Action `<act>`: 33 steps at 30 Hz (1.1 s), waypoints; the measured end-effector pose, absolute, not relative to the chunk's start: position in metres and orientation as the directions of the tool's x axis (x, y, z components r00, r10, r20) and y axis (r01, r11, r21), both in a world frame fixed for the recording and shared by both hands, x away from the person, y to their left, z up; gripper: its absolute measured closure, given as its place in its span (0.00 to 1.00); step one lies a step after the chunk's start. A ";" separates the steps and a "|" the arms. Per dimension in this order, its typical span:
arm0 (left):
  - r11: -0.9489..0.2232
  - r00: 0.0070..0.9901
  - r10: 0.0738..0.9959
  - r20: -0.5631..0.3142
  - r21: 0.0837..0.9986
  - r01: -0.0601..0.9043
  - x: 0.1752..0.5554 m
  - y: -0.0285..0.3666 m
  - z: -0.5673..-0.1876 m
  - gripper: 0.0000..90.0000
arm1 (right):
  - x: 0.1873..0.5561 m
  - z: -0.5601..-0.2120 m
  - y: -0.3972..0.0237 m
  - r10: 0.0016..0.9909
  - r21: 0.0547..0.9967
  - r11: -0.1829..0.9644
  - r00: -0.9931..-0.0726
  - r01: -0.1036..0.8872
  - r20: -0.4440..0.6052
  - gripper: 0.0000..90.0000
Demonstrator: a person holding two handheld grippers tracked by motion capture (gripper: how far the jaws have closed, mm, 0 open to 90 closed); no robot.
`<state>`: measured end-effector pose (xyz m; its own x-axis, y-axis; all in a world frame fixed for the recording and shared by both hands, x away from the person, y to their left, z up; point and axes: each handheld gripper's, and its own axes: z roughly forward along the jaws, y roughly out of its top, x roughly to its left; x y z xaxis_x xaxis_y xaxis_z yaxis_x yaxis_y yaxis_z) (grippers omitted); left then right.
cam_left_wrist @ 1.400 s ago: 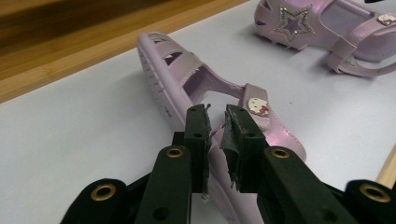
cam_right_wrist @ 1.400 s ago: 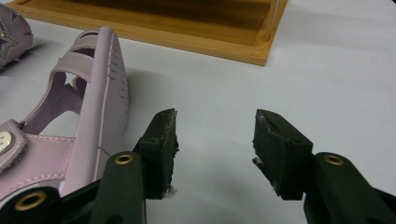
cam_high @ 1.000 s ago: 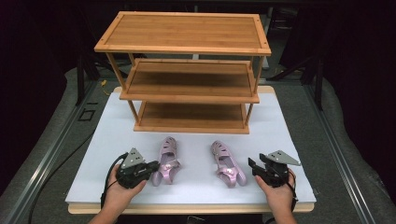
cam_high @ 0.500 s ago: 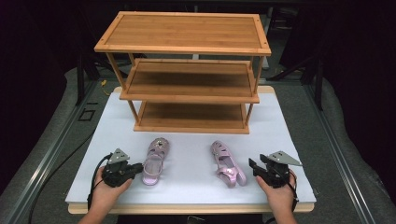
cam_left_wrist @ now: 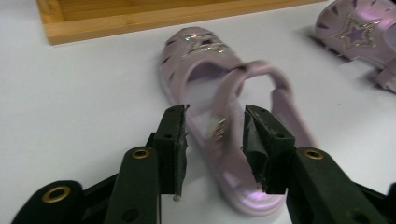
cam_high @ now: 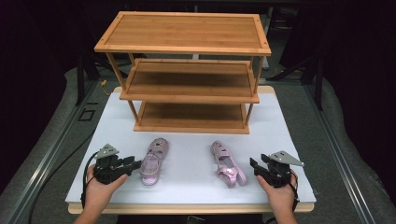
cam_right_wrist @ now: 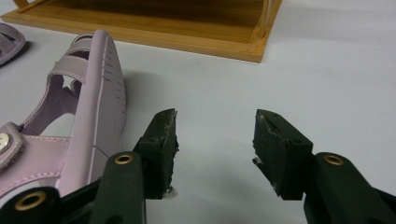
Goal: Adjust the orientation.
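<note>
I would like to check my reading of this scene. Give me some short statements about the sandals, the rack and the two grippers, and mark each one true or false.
1. Both pink sandals lie on the white table top. True: the left sandal and the right sandal lie on the table top, in front of the wooden rack.
2. A sandal already stands on the lowest shelf. False: all three shelves are bare.
3. The left gripper is open. True: its jaws have just been opening, and the left sandal's heel end lies between them, unpressed.
4. The right gripper clamps the right sandal. False: its jaws are open over bare table, with the sandal beside them.
5. The rack has four shelves. False: it has three.
</note>
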<state>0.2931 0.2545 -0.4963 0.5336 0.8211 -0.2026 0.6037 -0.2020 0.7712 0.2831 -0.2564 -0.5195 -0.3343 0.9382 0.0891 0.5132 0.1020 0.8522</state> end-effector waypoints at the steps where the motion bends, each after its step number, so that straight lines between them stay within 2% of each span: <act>1: -0.211 0.539 0.819 -0.197 0.770 0.603 0.293 0.252 -0.497 0.64 | 0.283 -0.520 -0.256 0.938 0.851 0.099 -0.335 0.515 0.093 0.54; 4: -0.242 0.555 0.810 -0.188 0.755 0.609 0.295 0.243 -0.500 0.63 | 0.283 -0.520 -0.255 0.938 0.852 0.100 -0.334 0.514 0.092 0.54; 7: -0.286 0.566 0.810 -0.155 0.738 0.611 0.298 0.237 -0.503 0.65 | 0.283 -0.520 -0.254 0.936 0.852 0.105 -0.340 0.513 0.090 0.54; 9: -0.346 0.570 0.815 -0.101 0.704 0.620 0.305 0.234 -0.503 0.78 | 0.283 -0.521 -0.254 0.938 0.849 0.102 -0.335 0.518 0.092 0.54; 12: -0.391 0.587 0.806 -0.076 0.676 0.625 0.311 0.234 -0.499 0.86 | 0.283 -0.521 -0.254 0.938 0.850 0.100 -0.334 0.518 0.094 0.54; 13: -0.456 0.604 0.797 -0.011 0.646 0.613 0.316 0.234 -0.494 0.88 | 0.283 -0.522 -0.255 0.938 0.848 0.093 -0.332 0.523 0.102 0.54; 15: -0.525 0.626 0.778 0.050 0.600 0.604 0.323 0.233 -0.487 0.90 | 0.284 -0.522 -0.255 0.939 0.848 0.087 -0.328 0.523 0.106 0.54; 16: -0.525 0.626 0.778 0.050 0.600 0.604 0.323 0.233 -0.487 0.91 | 0.284 -0.522 -0.255 0.939 0.848 0.087 -0.328 0.523 0.106 0.54; 18: -0.608 0.679 0.731 0.072 0.519 0.600 0.335 0.231 -0.479 0.91 | 0.284 -0.522 -0.256 0.938 0.847 0.080 -0.326 0.525 0.114 0.54; 20: -0.632 0.691 0.718 0.082 0.492 0.598 0.338 0.229 -0.477 0.91 | 0.283 -0.522 -0.257 0.938 0.847 0.078 -0.326 0.526 0.116 0.54; 21: -0.679 0.714 0.693 0.102 0.427 0.597 0.344 0.225 -0.473 0.90 | 0.283 -0.522 -0.257 0.938 0.848 0.080 -0.326 0.525 0.113 0.54; 22: -0.693 0.723 0.683 0.102 0.401 0.599 0.347 0.222 -0.471 0.90 | 0.283 -0.522 -0.257 0.938 0.847 0.080 -0.327 0.525 0.114 0.54; 23: -0.693 0.723 0.683 0.102 0.401 0.599 0.347 0.222 -0.471 0.89 | 0.284 -0.522 -0.256 0.938 0.847 0.080 -0.327 0.525 0.114 0.54; 25: -0.705 0.731 0.679 0.063 0.330 0.627 0.355 0.217 -0.468 0.83 | 0.284 -0.522 -0.256 0.937 0.845 0.088 -0.332 0.527 0.109 0.54; 26: -0.705 0.731 0.679 0.063 0.330 0.627 0.355 0.217 -0.468 0.77 | 0.284 -0.522 -0.256 0.936 0.845 0.087 -0.334 0.527 0.112 0.54; 27: -0.704 0.722 0.690 0.039 0.264 0.659 0.361 0.213 -0.468 0.73 | 0.284 -0.522 -0.255 0.935 0.841 0.092 -0.336 0.533 0.110 0.54; 32: -0.710 0.715 0.698 0.044 0.169 0.683 0.373 0.207 -0.469 0.73 | 0.284 -0.522 -0.255 0.933 0.847 0.089 -0.340 0.524 0.113 0.54; 33: -0.710 0.715 0.698 0.044 0.169 0.683 0.373 0.207 -0.469 0.77 | 0.284 -0.522 -0.255 0.933 0.847 0.089 -0.341 0.524 0.113 0.54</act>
